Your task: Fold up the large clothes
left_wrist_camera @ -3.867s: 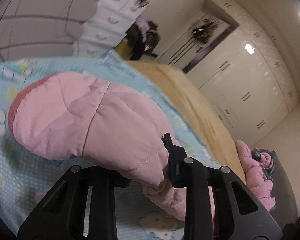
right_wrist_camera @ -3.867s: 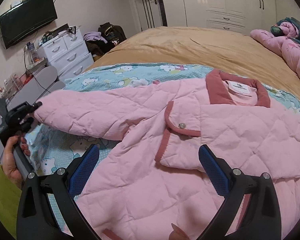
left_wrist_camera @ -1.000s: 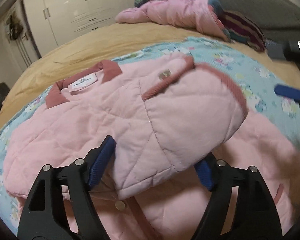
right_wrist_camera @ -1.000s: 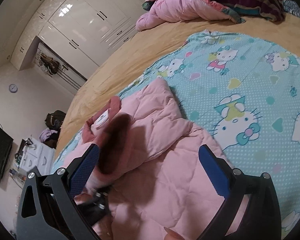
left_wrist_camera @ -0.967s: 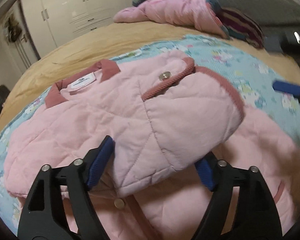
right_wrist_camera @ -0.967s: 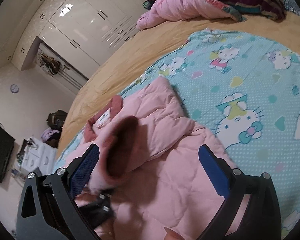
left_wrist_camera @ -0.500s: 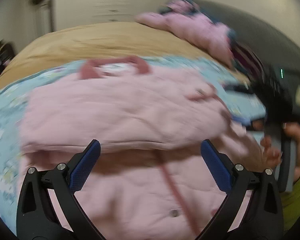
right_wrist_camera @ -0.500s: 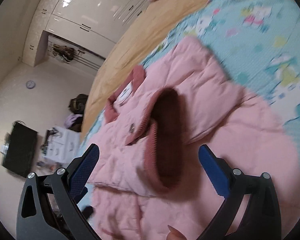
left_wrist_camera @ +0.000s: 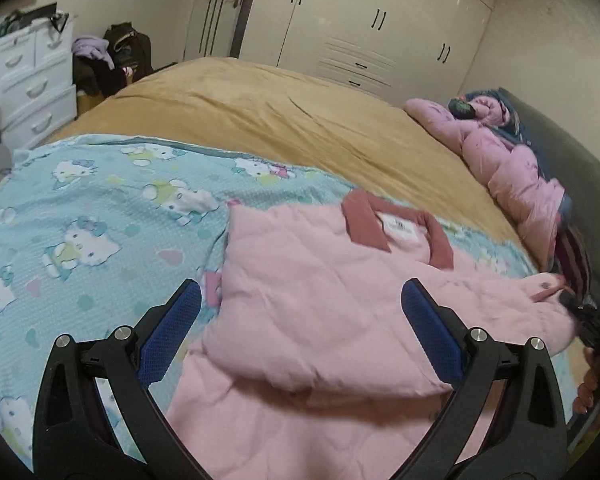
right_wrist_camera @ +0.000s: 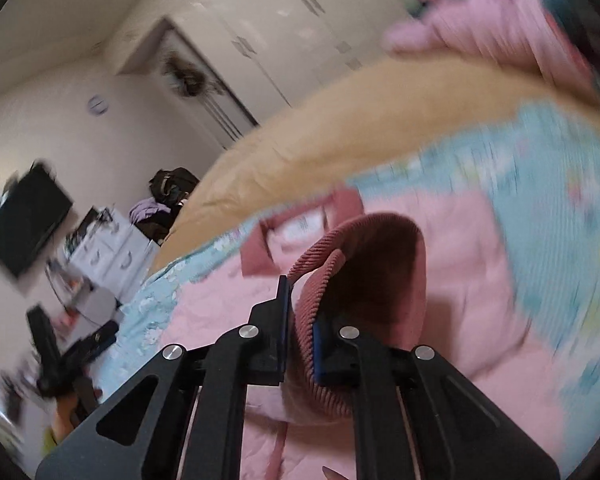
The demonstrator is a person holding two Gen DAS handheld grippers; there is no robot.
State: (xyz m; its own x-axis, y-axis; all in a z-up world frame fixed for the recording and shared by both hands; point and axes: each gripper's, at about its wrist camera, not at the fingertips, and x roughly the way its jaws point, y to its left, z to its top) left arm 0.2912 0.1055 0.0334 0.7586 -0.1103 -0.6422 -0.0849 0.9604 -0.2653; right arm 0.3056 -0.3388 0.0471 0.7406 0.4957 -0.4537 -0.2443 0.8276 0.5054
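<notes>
A pink quilted jacket (left_wrist_camera: pixel 320 312) lies on the bed, its dark rose collar (left_wrist_camera: pixel 396 232) toward the far side and one sleeve folded across its front. My left gripper (left_wrist_camera: pixel 300 292) hovers open above that folded part with nothing between its blue pads. My right gripper (right_wrist_camera: pixel 302 312) is closing tight on the ribbed rose sleeve cuff (right_wrist_camera: pixel 364 248), its pads pressing both sides and the cuff mouth gaping above them. In the left wrist view that right gripper (left_wrist_camera: pixel 588 316) shows at the far right edge, holding the sleeve end, with a person's fingers below it.
The jacket rests on a light blue cartoon-print blanket (left_wrist_camera: pixel 80 220) over a tan bedspread (left_wrist_camera: pixel 280 120). A heap of pink padded clothes (left_wrist_camera: pixel 508 160) lies against the grey headboard (left_wrist_camera: pixel 560 152). White drawers (left_wrist_camera: pixel 32 84) stand left of the bed; a wardrobe lines the far wall.
My left gripper let go of the folded sleeve, opened wide and swung back over the jacket. My right gripper went from wide open to shut on the other sleeve's cuff and lifted.
</notes>
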